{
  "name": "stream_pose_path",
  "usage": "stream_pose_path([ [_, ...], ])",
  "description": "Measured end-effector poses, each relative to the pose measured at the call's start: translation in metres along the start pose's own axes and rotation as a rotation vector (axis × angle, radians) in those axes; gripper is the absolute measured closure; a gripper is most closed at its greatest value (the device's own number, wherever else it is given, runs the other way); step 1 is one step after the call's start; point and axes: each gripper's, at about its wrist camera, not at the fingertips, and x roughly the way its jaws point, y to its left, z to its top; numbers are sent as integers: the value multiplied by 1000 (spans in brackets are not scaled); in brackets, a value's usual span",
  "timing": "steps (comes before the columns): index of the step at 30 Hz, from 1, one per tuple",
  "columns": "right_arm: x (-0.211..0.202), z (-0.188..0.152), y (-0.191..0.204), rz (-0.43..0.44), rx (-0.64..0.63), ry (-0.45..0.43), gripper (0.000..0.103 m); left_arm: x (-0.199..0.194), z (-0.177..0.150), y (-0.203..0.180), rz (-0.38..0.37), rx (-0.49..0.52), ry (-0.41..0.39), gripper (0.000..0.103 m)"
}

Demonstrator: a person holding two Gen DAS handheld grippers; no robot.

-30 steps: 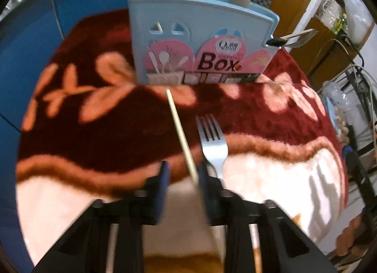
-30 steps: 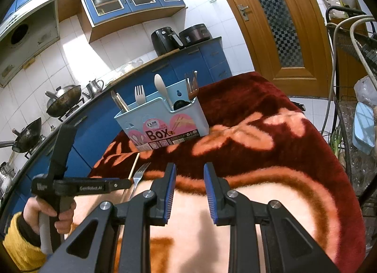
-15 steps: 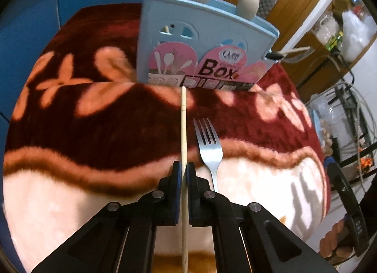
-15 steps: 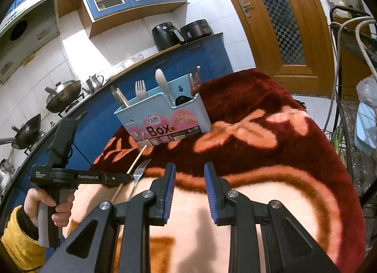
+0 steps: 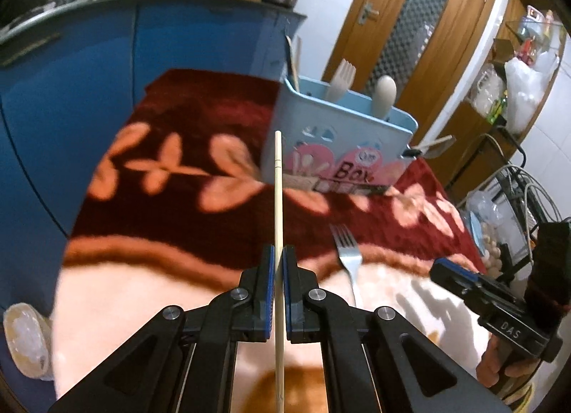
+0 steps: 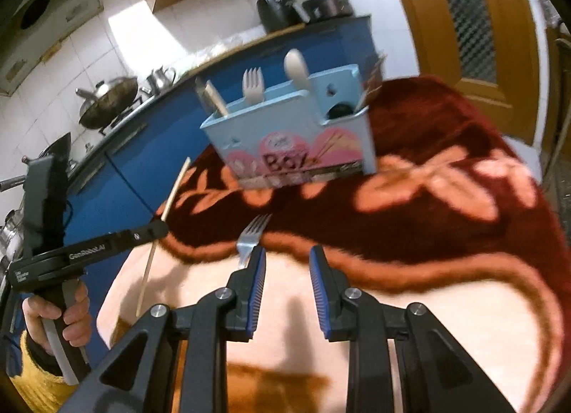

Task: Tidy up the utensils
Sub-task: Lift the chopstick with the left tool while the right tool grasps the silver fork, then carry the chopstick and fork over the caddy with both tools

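My left gripper (image 5: 279,250) is shut on a wooden chopstick (image 5: 278,192) and holds it lifted above the blanket, tip toward the light blue utensil box (image 5: 339,142). The chopstick also shows in the right wrist view (image 6: 167,215), tilted in the air. A metal fork (image 5: 348,252) lies on the blanket right of the left gripper; in the right wrist view the fork (image 6: 251,238) lies just ahead of my open, empty right gripper (image 6: 287,256). The box (image 6: 296,138) holds chopsticks, a plastic fork and a spoon.
A red and pink flowered blanket (image 6: 446,199) covers the table. Blue kitchen cabinets (image 5: 71,92) stand behind and left. A wooden door (image 5: 410,20) and a cluttered wire rack (image 5: 517,181) are at the right. Pots sit on the counter (image 6: 107,102).
My left gripper has closed on the chopstick and lifted it off the blanket, moving back and up. My right gripper has moved closer to the fork.
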Motion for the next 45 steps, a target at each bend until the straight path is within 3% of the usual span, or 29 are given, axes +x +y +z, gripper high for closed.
stream_pose_path([
  [14,72,15,13,61,25,202,75,-17,-4,21,7,8,-108,99],
  [23,93,27,-5,190,147,233,72,-21,-3,22,-30,6,-136,99],
  [24,95,28,-7,203,157,234,73,-21,-3,22,-33,6,-138,99],
  [26,97,29,-8,207,154,233,86,-20,-3,20,-37,5,-139,99],
  [28,98,28,-9,228,150,226,93,-20,-2,18,-42,5,-142,99],
  [35,83,25,-4,284,134,147,97,-19,0,8,-61,13,-166,99],
  [45,11,41,11,256,32,-147,100,-27,16,-15,-86,30,-293,99],
])
